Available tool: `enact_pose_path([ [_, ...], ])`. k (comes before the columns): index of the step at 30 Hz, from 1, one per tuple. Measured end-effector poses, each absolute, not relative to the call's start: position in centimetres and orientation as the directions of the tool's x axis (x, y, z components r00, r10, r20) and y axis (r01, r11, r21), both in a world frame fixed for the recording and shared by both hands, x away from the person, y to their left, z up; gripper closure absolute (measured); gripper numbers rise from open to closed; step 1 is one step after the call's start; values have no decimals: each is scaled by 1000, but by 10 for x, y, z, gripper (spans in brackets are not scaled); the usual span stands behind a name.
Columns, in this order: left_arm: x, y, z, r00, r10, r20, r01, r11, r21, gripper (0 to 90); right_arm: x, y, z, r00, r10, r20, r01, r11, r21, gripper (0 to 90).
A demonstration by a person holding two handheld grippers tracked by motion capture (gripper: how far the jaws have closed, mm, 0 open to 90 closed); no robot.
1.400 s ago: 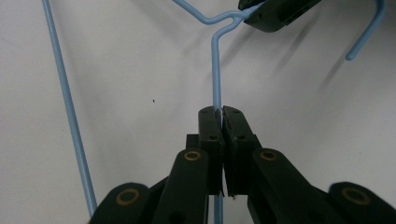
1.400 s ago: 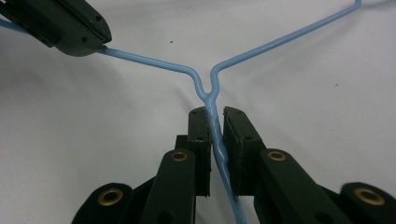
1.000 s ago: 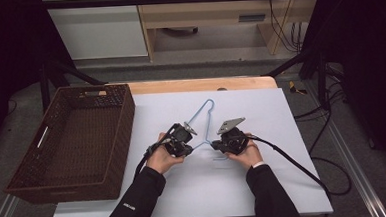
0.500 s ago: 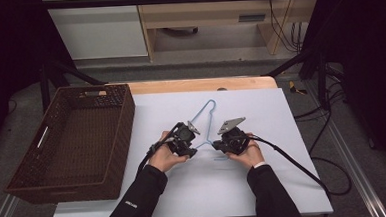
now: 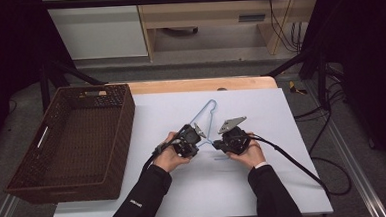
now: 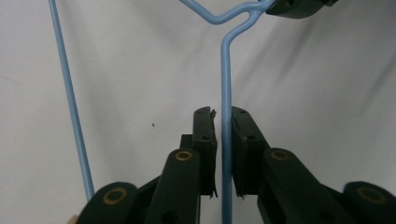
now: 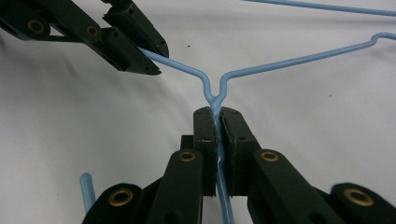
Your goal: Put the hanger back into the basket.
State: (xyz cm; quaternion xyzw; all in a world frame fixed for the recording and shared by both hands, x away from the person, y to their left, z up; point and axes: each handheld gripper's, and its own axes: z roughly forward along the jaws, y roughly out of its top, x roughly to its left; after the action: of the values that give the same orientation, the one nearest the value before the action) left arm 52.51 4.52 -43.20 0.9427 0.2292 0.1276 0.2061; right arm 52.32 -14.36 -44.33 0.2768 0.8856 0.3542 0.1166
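Clearly both tools are working on the one thing, a light blue wire hanger point(image 5: 207, 118) lying on the white-covered surface point(image 5: 284, 174) to the right of the empty brown wicker basket point(image 5: 113, 137).

The right hand-held gripper point(image 7: 217, 113) is closed hard on the hanger's twisted neck, just below the point where the two shoulder wires fork apart. Holding there makes sense: the neck is the stiffest part of the frame, so a pinch on it anchors the whole hanger and keeps it from sliding on the cloth.

The left hand-held gripper point(image 6: 221, 112) has its jaws drawn nearly together around one of the shoulder wires, which runs straight up between the pads. They have just been opening and closing again, with the wire between them throughout. A thin slit of cloth shows on one side of the wire, so the grip looks lighter than the right one; in the right gripper view its pads do meet the wire, so I read it as a hold.

In the high view the left hand-held gripper point(image 5: 188, 140) and the right hand-held gripper point(image 5: 231, 139) sit close together near the middle of the surface, facing each other, with the hanger's triangle reaching away from the person. Two grips so near one another suit bending or steadying a short stretch of wire between them, one tool bracing while the other works.
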Motion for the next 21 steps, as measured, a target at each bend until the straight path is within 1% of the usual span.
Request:
enact_pose_path([
  [1, 525, 45, -432, 863, 483, 147, 378, -812, 444, 859, 524, -144, -443, -821, 571, -13, 404, 596, 694, 857],
  [5, 524, 43, -432, 866, 475, 155, 373, -820, 435, 865, 523, -144, -443, -822, 569, -13, 403, 598, 693, 856],
  [13, 520, 43, -428, 864, 473, 173, 356, -817, 454, 871, 520, -146, -437, -814, 581, -10, 408, 585, 701, 851],
  [16, 518, 42, -425, 862, 468, 193, 342, -820, 458, 873, 518, -147, -433, -809, 588, -3, 411, 570, 712, 843],
  [19, 517, 43, -423, 856, 473, 209, 337, -817, 469, 873, 515, -151, -425, -809, 588, 17, 406, 537, 739, 765],
  [21, 516, 45, -422, 851, 478, 218, 335, -813, 477, 874, 511, -156, -416, -801, 599, 19, 402, 514, 758, 689],
])
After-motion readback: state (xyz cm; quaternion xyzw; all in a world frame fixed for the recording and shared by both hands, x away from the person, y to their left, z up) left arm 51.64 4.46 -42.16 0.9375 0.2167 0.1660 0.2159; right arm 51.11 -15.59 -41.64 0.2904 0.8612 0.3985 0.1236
